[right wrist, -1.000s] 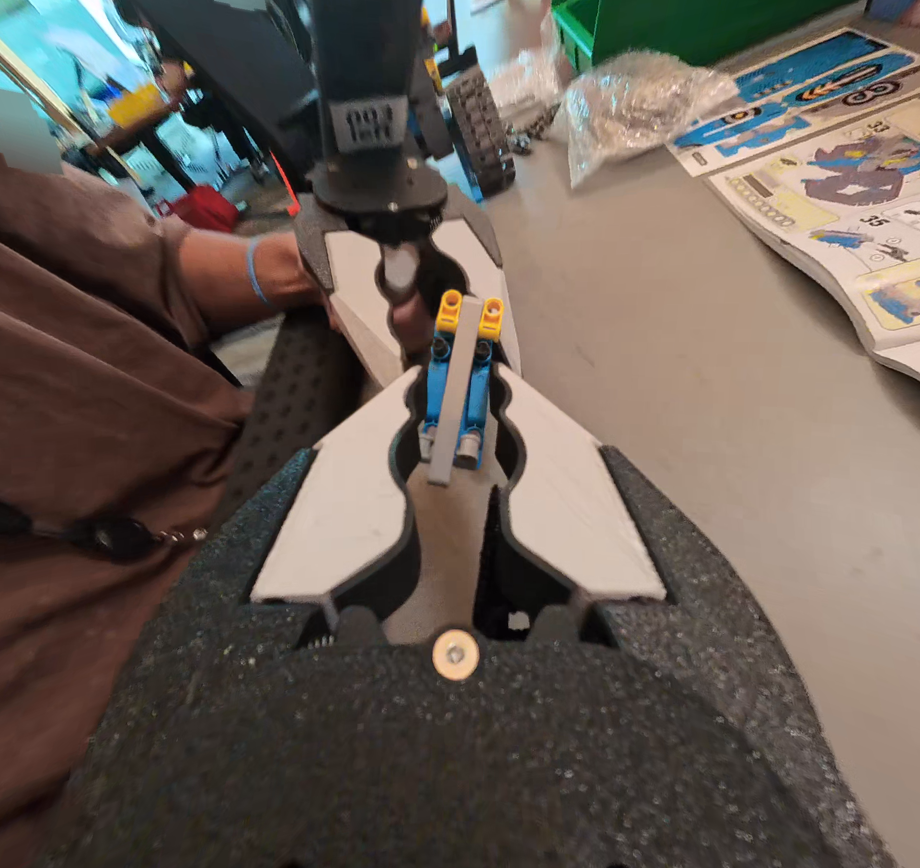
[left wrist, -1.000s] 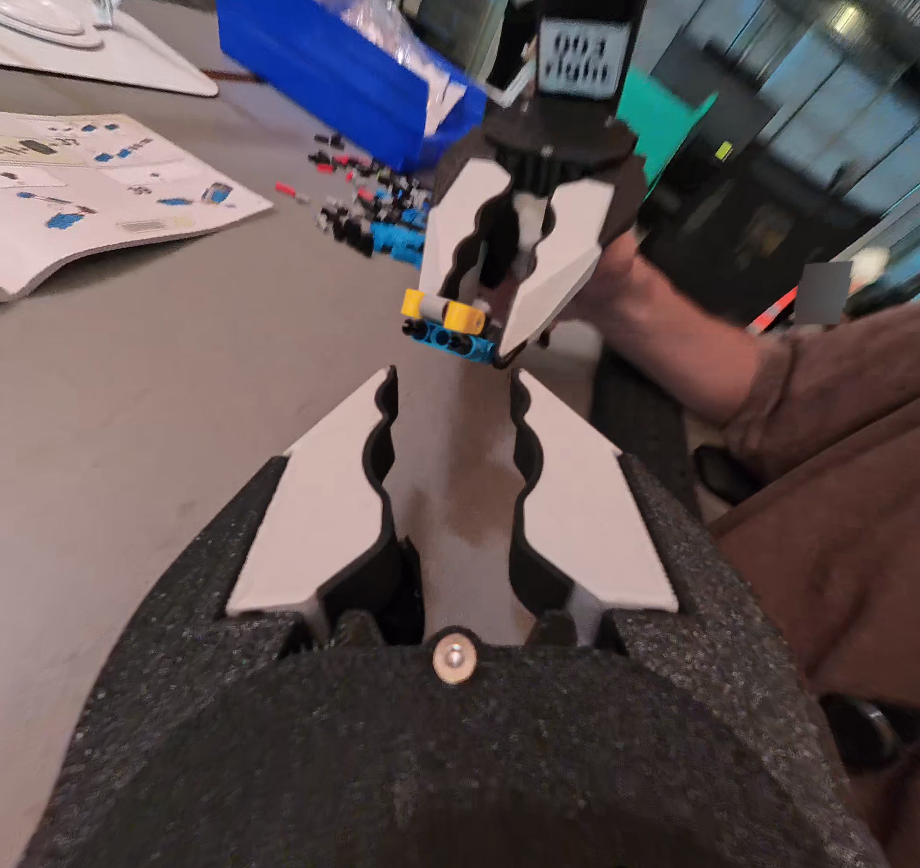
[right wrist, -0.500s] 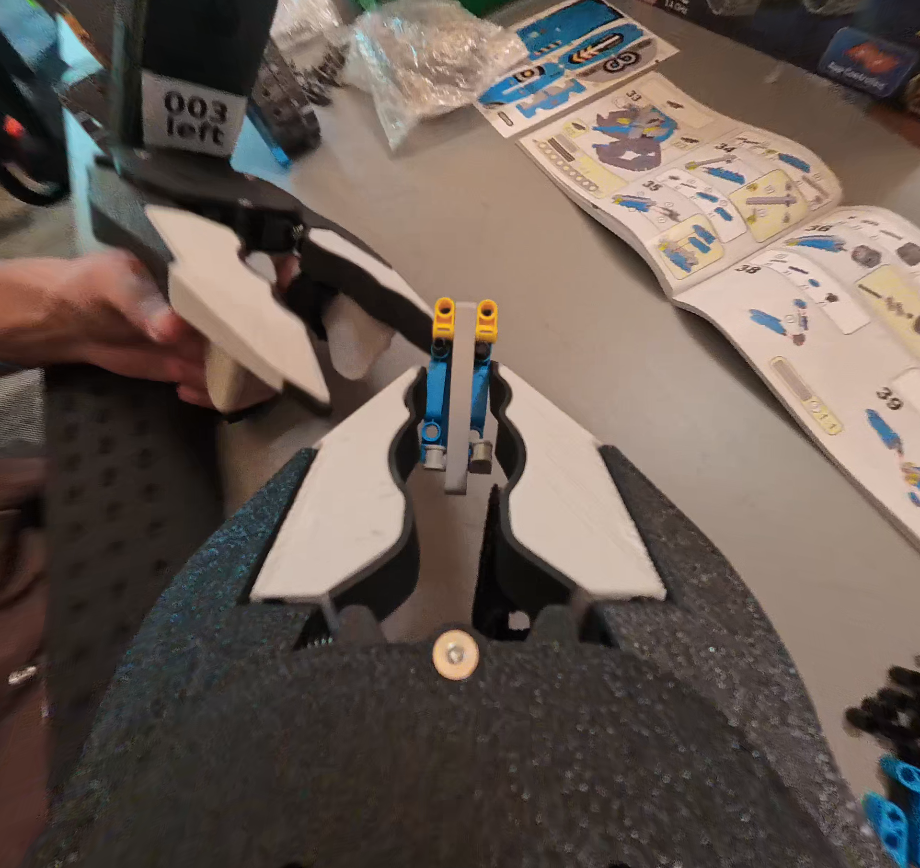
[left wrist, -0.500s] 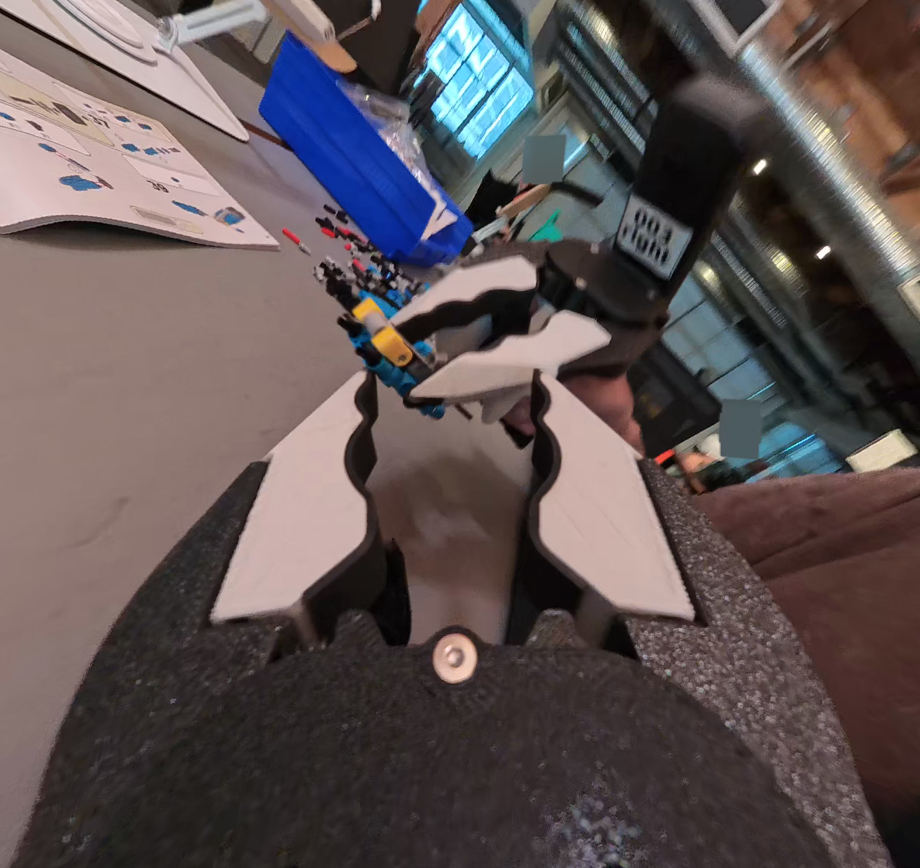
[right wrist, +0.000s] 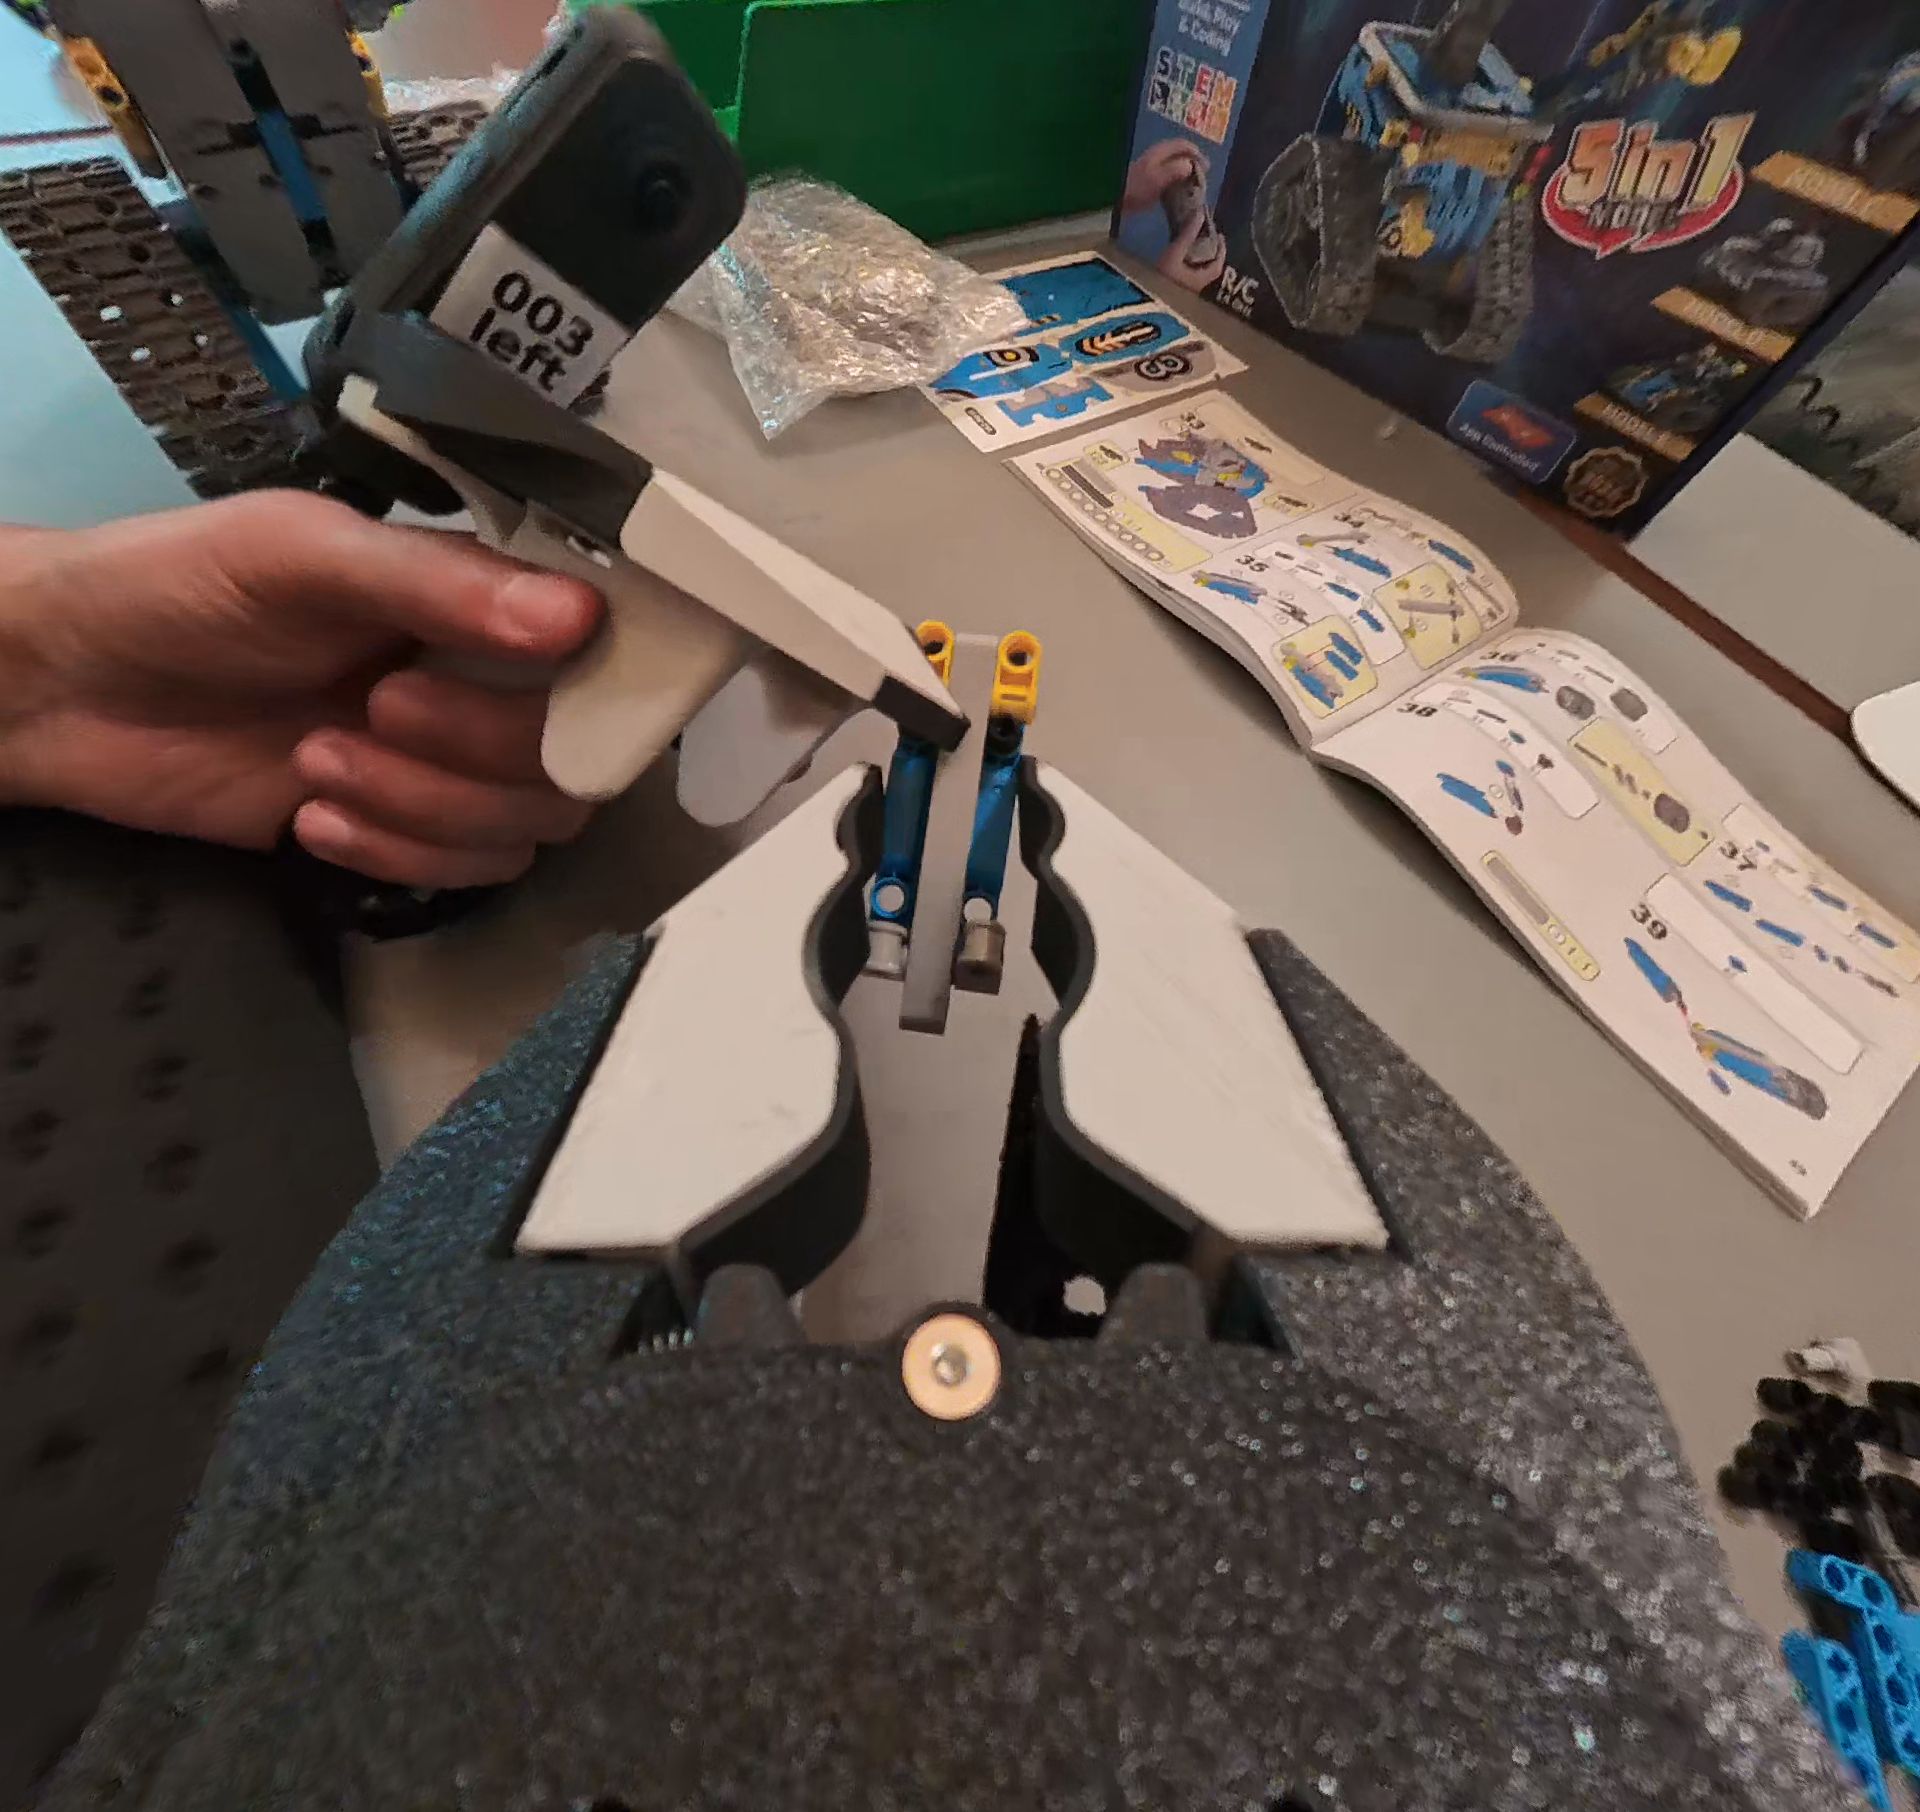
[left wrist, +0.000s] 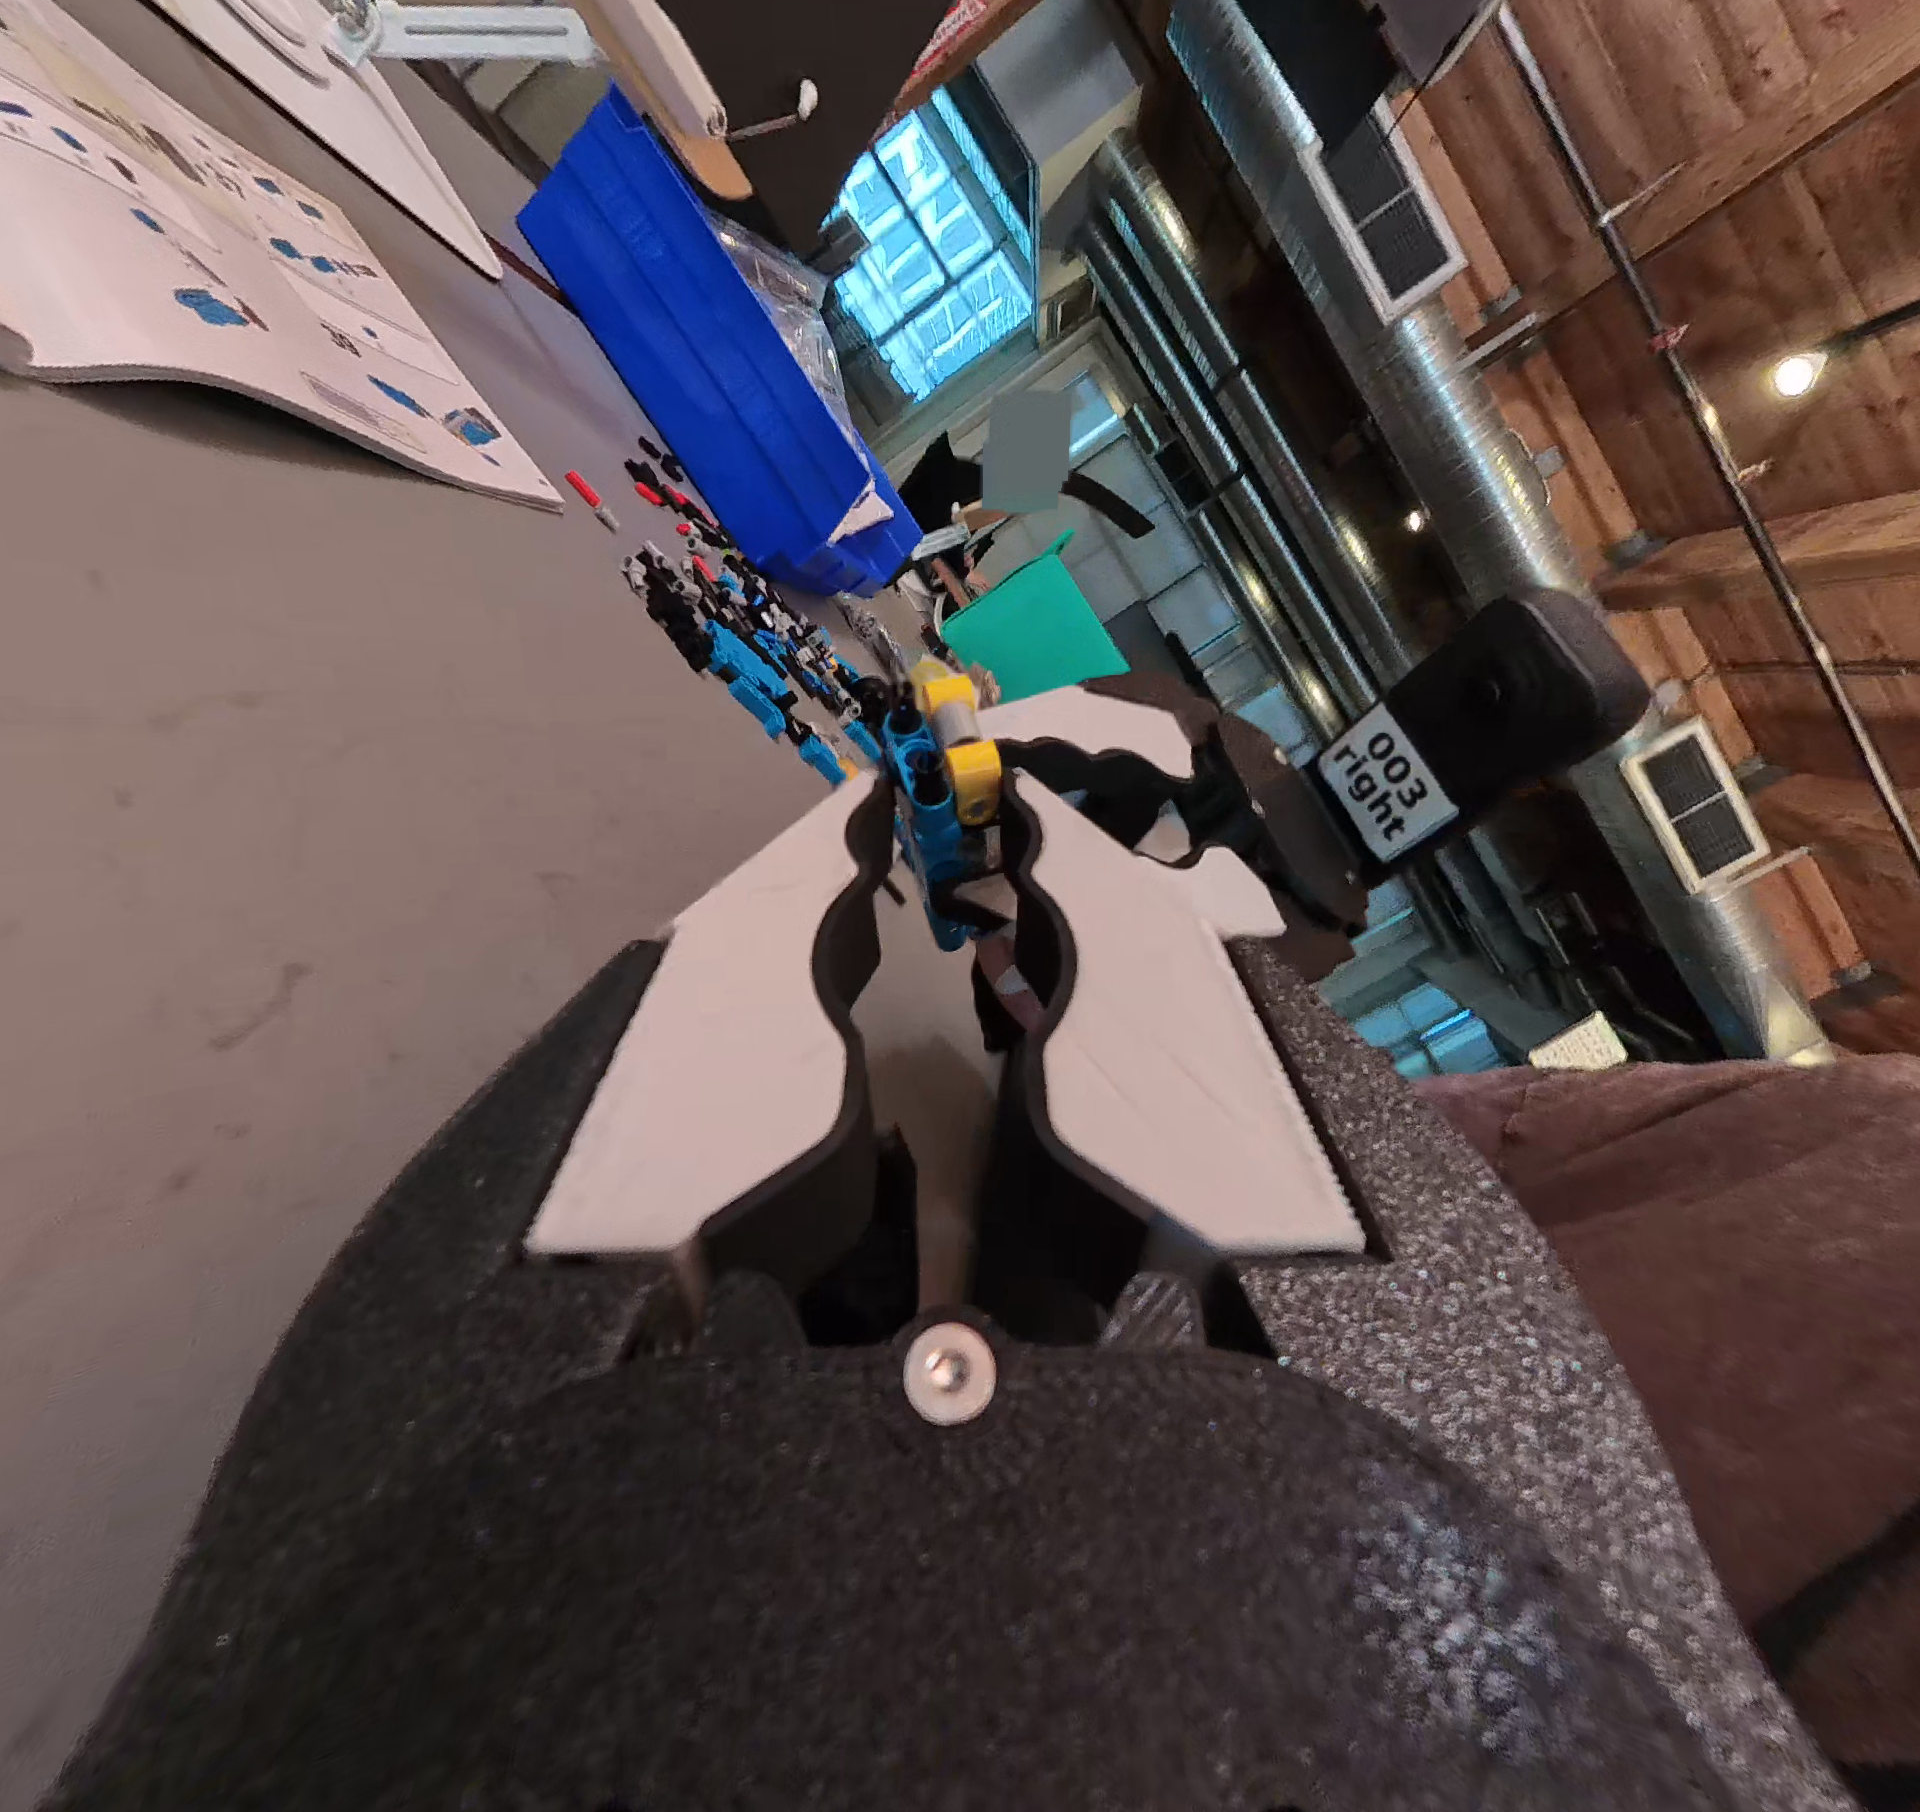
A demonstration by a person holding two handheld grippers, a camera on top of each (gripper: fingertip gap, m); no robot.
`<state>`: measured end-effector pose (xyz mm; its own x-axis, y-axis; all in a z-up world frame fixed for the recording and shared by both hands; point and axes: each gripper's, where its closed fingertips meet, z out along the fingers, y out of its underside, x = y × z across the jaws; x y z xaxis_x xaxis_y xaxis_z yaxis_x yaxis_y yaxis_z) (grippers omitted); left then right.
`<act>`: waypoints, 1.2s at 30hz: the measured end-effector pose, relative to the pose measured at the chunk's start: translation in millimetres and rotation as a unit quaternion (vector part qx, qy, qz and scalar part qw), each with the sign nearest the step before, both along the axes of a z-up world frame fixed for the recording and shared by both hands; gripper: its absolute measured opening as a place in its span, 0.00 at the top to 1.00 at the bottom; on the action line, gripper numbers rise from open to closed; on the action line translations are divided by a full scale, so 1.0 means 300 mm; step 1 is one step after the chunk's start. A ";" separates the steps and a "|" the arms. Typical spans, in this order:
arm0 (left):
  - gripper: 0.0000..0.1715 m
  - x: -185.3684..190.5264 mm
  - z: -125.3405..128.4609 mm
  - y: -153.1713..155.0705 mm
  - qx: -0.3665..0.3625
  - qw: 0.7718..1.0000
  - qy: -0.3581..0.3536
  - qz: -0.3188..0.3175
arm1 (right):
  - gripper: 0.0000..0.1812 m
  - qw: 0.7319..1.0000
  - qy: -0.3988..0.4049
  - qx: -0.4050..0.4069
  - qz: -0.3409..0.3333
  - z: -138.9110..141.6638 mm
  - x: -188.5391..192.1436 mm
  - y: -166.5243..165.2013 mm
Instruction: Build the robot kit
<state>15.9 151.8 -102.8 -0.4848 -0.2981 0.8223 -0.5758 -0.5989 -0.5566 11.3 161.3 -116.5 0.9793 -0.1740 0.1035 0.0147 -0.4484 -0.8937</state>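
My right gripper [right wrist: 945, 775] is shut on a small assembly [right wrist: 951, 827] of two blue beams, a grey beam and two yellow connectors, held above the grey table [right wrist: 1195, 827]. My left gripper [left wrist: 940, 796] has come in from the side and its fingers [right wrist: 769, 599] close on the assembly's yellow end [left wrist: 961, 760]. In the left wrist view the assembly [left wrist: 930, 827] sits between my fingertips, with the right gripper's fingers [left wrist: 1101, 734] behind it. A person's hand [right wrist: 312, 671] holds the left gripper.
An open instruction booklet [right wrist: 1455, 723] and a sticker sheet [right wrist: 1070, 349] lie on the table, with a product box [right wrist: 1507, 152], a green bin [right wrist: 914, 69], a plastic bag [right wrist: 842, 287] and a tracked model [right wrist: 156, 204] behind. A blue bin [left wrist: 707, 339] and loose parts [left wrist: 748, 640] lie farther off. My two grippers' fingertips are within a few centimetres of each other.
My left gripper has tilted, moved up to the assembly and narrowed its fingers around the yellow end. My right gripper has kept hold and turned towards the booklet.
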 end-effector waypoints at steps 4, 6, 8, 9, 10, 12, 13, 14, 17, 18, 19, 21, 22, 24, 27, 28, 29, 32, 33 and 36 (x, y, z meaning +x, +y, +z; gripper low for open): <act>0.89 -0.033 -0.039 -0.007 0.090 0.995 -0.010 -0.046 | 0.78 0.994 0.046 0.018 0.101 0.004 -0.044 -0.028; 0.90 -0.065 -0.058 -0.033 0.144 0.985 -0.032 -0.084 | 0.77 0.982 0.096 0.034 0.160 0.019 -0.060 -0.061; 0.90 -0.105 -0.070 -0.075 0.171 0.975 -0.048 -0.131 | 0.76 0.970 0.138 0.048 0.194 0.030 -0.060 -0.083; 0.90 -0.119 -0.071 -0.091 0.176 0.972 -0.054 -0.145 | 0.76 0.962 0.153 0.048 0.221 0.033 -0.079 -0.094; 0.90 -0.134 -0.071 -0.107 0.178 0.969 -0.060 -0.161 | 0.76 0.958 0.152 0.044 0.238 0.030 -0.089 -0.103; 0.90 -0.162 -0.068 -0.137 0.178 0.963 -0.070 -0.188 | 0.80 0.951 0.136 0.030 0.276 0.011 -0.125 -0.119; 0.90 -0.170 -0.075 -0.148 0.184 0.960 -0.070 -0.196 | 0.81 0.949 0.131 0.021 0.288 -0.002 -0.140 -0.123; 0.90 -0.178 -0.084 -0.159 0.190 0.958 -0.070 -0.205 | 0.81 0.945 0.134 0.017 0.299 -0.008 -0.157 -0.124; 0.90 -0.188 -0.090 -0.173 0.201 0.954 -0.073 -0.210 | 0.83 0.936 0.161 0.005 0.313 -0.018 -0.174 -0.135; 0.90 -0.192 -0.086 -0.177 0.198 0.954 -0.077 -0.212 | 0.85 0.932 0.176 0.009 0.316 -0.011 -0.174 -0.138; 0.91 -0.196 -0.082 -0.181 0.198 0.954 -0.081 -0.212 | 0.92 0.929 0.188 0.014 0.317 -0.003 -0.171 -0.141; 0.91 -0.197 -0.071 -0.182 0.199 0.953 -0.091 -0.208 | 0.92 0.922 0.210 0.023 0.323 0.007 -0.172 -0.145; 0.91 -0.199 -0.069 -0.182 0.200 0.953 -0.094 -0.208 | 0.92 0.919 0.217 0.027 0.327 0.012 -0.175 -0.146; 0.91 -0.196 -0.069 -0.180 0.198 0.954 -0.092 -0.206 | 0.93 0.921 0.215 0.030 0.323 0.013 -0.173 -0.142; 0.90 -0.183 -0.081 -0.178 0.217 0.953 -0.092 -0.192 | 0.93 0.925 0.204 0.019 0.320 0.003 -0.168 -0.145; 0.90 -0.178 -0.082 -0.177 0.221 0.953 -0.094 -0.187 | 0.94 0.927 0.199 0.019 0.317 0.002 -0.165 -0.144; 0.90 -0.175 -0.081 -0.175 0.223 0.953 -0.095 -0.182 | 0.94 0.929 0.197 0.019 0.314 0.003 -0.161 -0.144; 0.87 -0.167 -0.080 -0.173 0.226 0.954 -0.098 -0.173 | 0.94 0.930 0.201 0.027 0.305 0.011 -0.151 -0.140; 0.86 -0.166 -0.082 -0.174 0.226 0.954 -0.097 -0.173 | 0.94 0.931 0.204 0.033 0.301 0.016 -0.143 -0.137; 0.85 -0.161 -0.093 -0.179 0.239 0.951 -0.095 -0.171 | 0.94 0.931 0.214 0.054 0.292 0.039 -0.125 -0.136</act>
<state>-32.4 98.0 -130.6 -0.7473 -0.4136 0.5201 -0.5529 -0.0471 -0.8319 -26.2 120.6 -104.6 0.8577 0.4140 -0.3048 -0.1396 -0.3831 -0.9131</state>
